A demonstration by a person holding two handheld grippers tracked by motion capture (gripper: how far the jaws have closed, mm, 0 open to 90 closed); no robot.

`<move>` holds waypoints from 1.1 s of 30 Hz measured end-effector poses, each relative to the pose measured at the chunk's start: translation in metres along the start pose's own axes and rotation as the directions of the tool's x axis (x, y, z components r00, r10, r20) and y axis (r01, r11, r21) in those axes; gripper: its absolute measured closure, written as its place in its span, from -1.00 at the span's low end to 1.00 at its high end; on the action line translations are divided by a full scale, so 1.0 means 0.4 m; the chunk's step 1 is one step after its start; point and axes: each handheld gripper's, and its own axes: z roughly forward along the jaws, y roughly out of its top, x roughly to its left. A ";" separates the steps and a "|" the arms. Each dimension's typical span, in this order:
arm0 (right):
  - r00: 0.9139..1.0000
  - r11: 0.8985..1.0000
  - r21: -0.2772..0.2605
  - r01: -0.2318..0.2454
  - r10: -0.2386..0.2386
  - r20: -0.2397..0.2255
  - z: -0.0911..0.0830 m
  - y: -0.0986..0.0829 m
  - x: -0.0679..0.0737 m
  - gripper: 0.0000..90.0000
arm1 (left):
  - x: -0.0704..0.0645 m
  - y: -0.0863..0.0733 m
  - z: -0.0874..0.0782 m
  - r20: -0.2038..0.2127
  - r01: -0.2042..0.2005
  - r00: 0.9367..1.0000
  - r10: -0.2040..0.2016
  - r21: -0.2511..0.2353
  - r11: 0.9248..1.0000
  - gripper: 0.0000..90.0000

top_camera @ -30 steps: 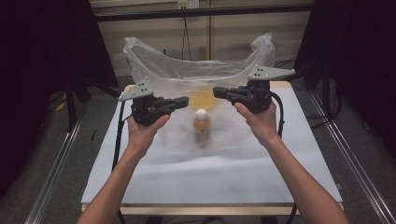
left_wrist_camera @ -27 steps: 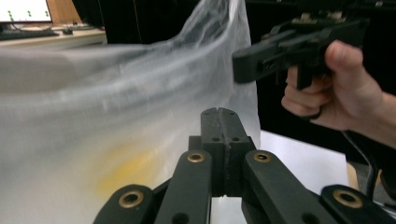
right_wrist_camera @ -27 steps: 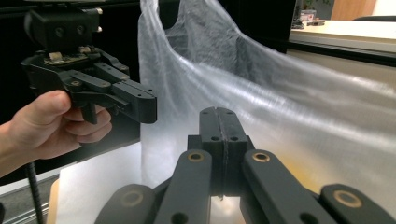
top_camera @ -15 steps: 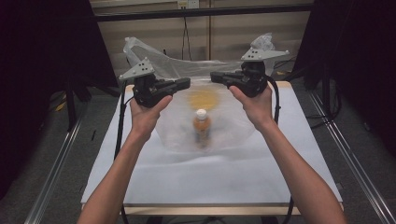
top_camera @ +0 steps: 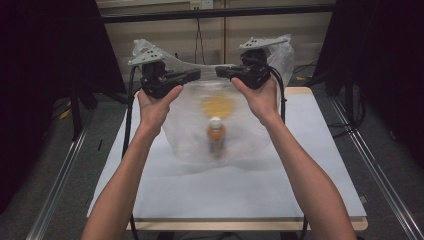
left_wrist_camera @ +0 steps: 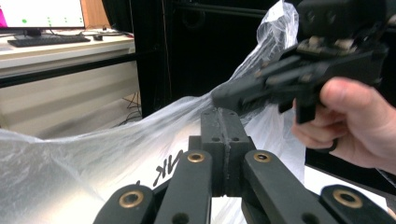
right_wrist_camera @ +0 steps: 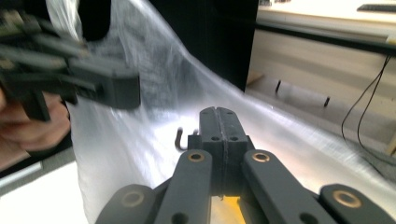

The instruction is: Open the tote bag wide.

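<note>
The person holds a clear plastic bag (top_camera: 215, 115) up over the far half of the desk (top_camera: 310, 175), one claw on each side of its mouth. The left claw (top_camera: 196, 74) has its jaws pressed together on the bag's upper edge, and in the left gripper view the closed jaws of the left claw (left_wrist_camera: 224, 122) meet with the thin film caught between them. The right claw (top_camera: 220, 73) is likewise clamped on the rim from the other side; in the right gripper view the right claw (right_wrist_camera: 218, 122) shows its jaws closed flat against each other on the plastic. The two claw tips point toward each other and sit near one another, with a short stretch of bag rim between them.

The bag hangs down from the claws to the desk, its lower part spread on the white surface. Inside it stands a small bottle (top_camera: 216, 137) with a white cap and orange contents, upright on the desk and seen through the film. Above the bottle an orange blur (top_camera: 218, 105) shows through the plastic; what it is cannot be told.

Loose corners of the bag rise behind each gripper, and the draped film veils the bottle from the high view. Black cables (top_camera: 131, 110) trail down from the grippers along the forearms. Beyond the desk stand a pale panelled wall (top_camera: 220, 35) and dark curtains (top_camera: 50, 75) on both sides. In the left gripper view a monitor (left_wrist_camera: 42, 14) stands on another bench in the background.
</note>
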 end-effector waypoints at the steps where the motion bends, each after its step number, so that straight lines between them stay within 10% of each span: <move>1: 1.000 1.000 0.016 0.000 0.000 -0.004 0.010 -0.009 0.001 1.00 | 0.001 -0.005 0.001 0.000 0.003 1.000 -0.003 0.004 1.000 1.00; 11: 0.993 0.994 0.104 0.035 -0.023 -0.118 0.062 -0.105 0.048 1.00 | -0.006 -0.034 0.009 0.000 -0.010 1.000 0.010 0.033 0.999 1.00; 33: 0.969 0.992 0.108 0.061 -0.033 -0.244 0.018 -0.221 0.103 1.00 | -0.031 -0.136 0.053 0.034 -0.003 0.999 -0.002 0.132 0.991 1.00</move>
